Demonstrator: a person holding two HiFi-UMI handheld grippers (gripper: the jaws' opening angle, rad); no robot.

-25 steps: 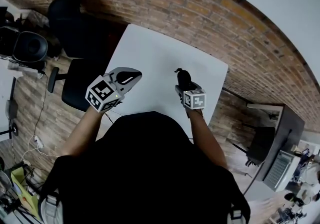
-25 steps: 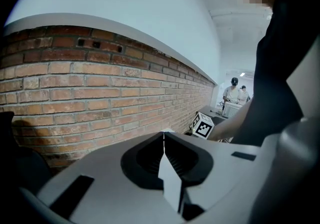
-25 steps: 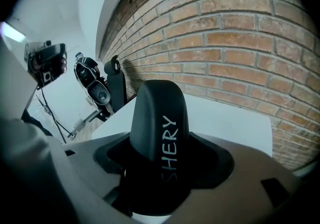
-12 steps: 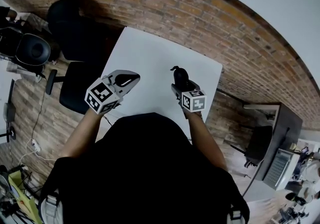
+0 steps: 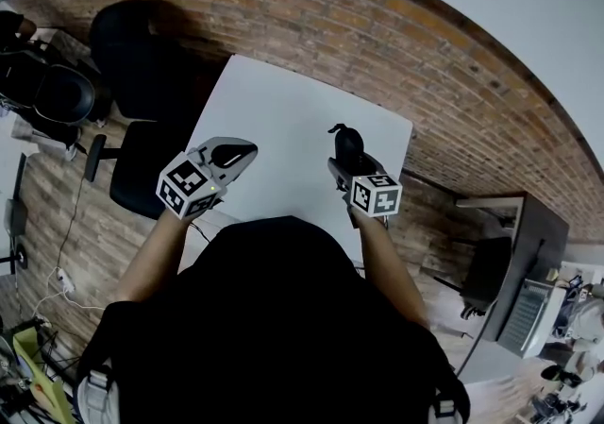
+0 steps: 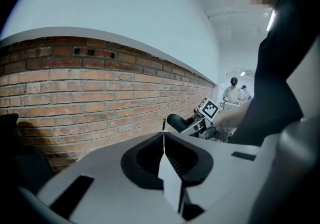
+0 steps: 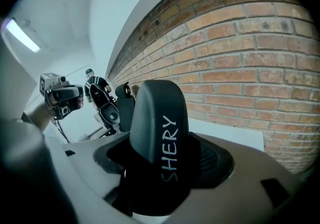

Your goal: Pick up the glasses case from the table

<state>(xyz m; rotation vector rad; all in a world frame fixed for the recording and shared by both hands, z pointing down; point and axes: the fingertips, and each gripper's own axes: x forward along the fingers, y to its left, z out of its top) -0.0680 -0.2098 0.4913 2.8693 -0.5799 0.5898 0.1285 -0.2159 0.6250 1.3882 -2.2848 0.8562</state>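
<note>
The right gripper is grasping the glasses case. In the right gripper view the dark case is standing upright between the two jaws, with pale lettering running along its side, and the jaws are pressing on its lower part. Seen from the head, the case is sitting at about 1 o'clock from the person, over the right part of the white counter, near its edge. I cannot tell for sure if its bottom is touching the counter, but it seems to be lifted clear.

The left gripper is hovering at about 11 o'clock, near the left edge of the counter. Its jaws are clenched together with nothing between them, as the left gripper view shows.

In my judgement the picking step is nearly finished: the grip is made and the case looks off the surface. The next move is calling only for a steady hold, keeping the case upright so that it is not slipping through the jaws.
</note>
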